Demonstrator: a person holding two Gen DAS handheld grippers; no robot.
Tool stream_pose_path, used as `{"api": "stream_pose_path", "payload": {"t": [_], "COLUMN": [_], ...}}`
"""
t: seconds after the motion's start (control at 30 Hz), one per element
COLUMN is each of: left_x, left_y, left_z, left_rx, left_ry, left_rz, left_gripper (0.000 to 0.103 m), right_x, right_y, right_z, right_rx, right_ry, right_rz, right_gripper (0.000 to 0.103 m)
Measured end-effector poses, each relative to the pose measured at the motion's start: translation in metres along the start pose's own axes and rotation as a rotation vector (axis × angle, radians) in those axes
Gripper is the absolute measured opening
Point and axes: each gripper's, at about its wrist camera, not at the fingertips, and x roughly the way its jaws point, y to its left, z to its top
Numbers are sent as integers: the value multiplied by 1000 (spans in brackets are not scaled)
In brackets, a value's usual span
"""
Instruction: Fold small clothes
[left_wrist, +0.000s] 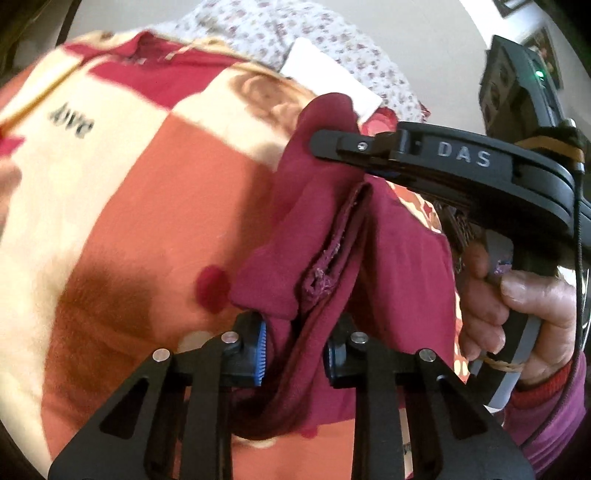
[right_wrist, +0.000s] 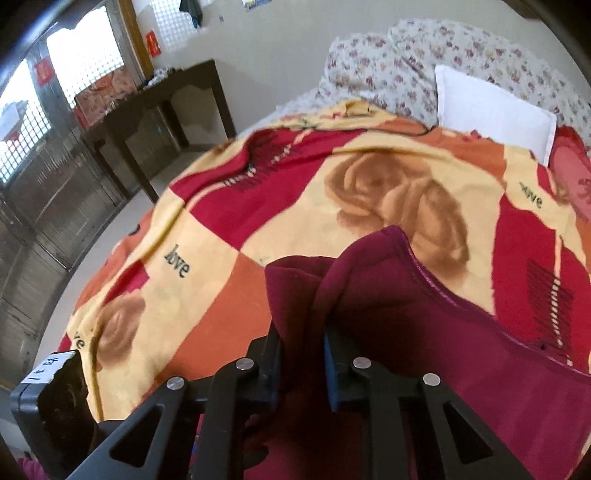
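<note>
A maroon garment (left_wrist: 325, 236) hangs bunched above the bed blanket (left_wrist: 129, 192). My left gripper (left_wrist: 295, 347) is shut on the garment's lower part, cloth pinched between its blue pads (left_wrist: 261, 345). My right gripper (left_wrist: 354, 158), seen from the side in the left wrist view, is shut on the garment's upper edge. In the right wrist view the right gripper (right_wrist: 301, 354) grips the maroon garment (right_wrist: 406, 317), which drapes to the right over the blanket (right_wrist: 295, 192).
A white pillow (right_wrist: 491, 118) and floral bedding (right_wrist: 424, 48) lie at the head of the bed. A dark wooden table (right_wrist: 159, 107) stands by the wall at the left, beside a metal door (right_wrist: 44, 155).
</note>
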Motion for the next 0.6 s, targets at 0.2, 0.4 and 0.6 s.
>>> {"api": "stream_pose_path", "payload": {"t": [0.2, 0.4, 0.6], "left_x": [-14, -11, 4], "left_y": [-44, -85, -119], "left_z": [-1, -7, -13], "left_rx": [94, 175, 234], "left_ry": [-22, -13, 13], "left_rz": [-3, -12, -11], "left_gripper": [22, 22, 22], "right_x": [-41, -83, -113], "right_y": [-18, -41, -72], "right_z": [-4, -15, -36], "right_rx": [16, 31, 74], "right_ry": [-63, -109, -140], "right_rz": [14, -13, -29], "right_gripper": [17, 17, 16]}}
